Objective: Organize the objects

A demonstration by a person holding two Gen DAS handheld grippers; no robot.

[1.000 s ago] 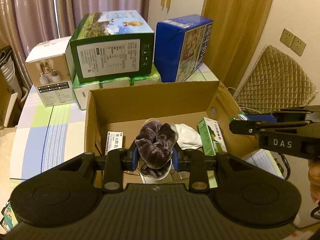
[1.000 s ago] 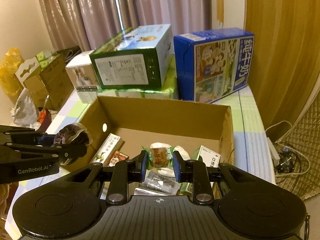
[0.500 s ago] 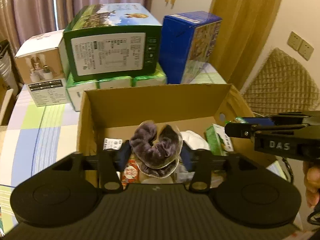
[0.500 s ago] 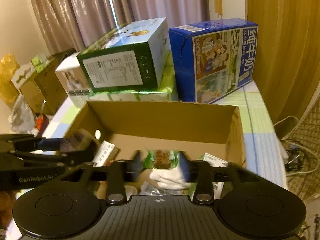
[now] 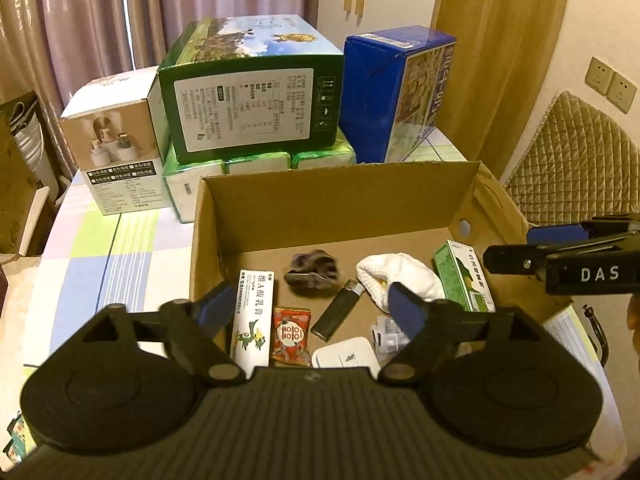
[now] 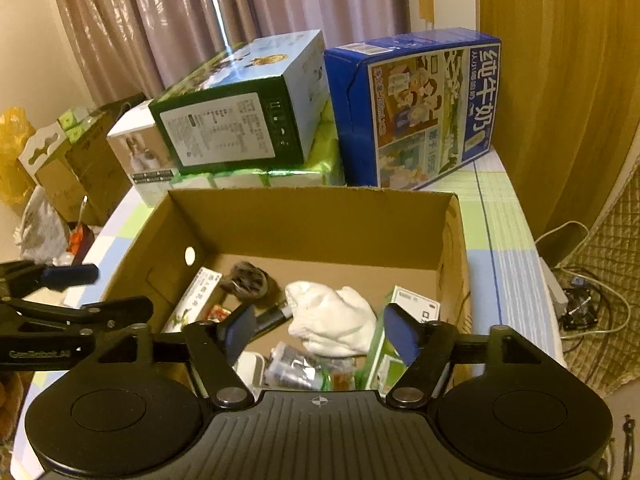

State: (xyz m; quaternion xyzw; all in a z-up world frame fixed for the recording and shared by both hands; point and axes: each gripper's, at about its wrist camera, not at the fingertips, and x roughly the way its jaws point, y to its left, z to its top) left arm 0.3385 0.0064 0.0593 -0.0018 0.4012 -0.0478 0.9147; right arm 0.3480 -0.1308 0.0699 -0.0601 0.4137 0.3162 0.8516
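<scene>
With both sets of fingers spread wide, your left gripper (image 5: 312, 308) and your right gripper (image 6: 320, 330) hold nothing above the open cardboard box (image 5: 332, 196).

From your left camera, the purple scrunchie (image 5: 313, 273) lies loose on the box floor at 12 o'clock from the gap, apart from both blue pads. At 3 o'clock from it sits the white cloth (image 5: 400, 280), and the black lighter (image 5: 338, 310) lies tilted at 5 o'clock from the scrunchie. At 7 o'clock from it rests the white tube box (image 5: 254, 314), with the red candy packet (image 5: 291, 336) just beside that. A green carton (image 5: 460, 276) leans against the box's right wall.

Behind the cardboard box, at 12 o'clock, the green-and-white case (image 5: 248, 104) sits on stacked tissue packs, with the blue milk case (image 5: 396, 88) at 1 o'clock.

From your right camera, a silvery wrapped snack (image 6: 298, 368) lies just below the white cloth.
</scene>
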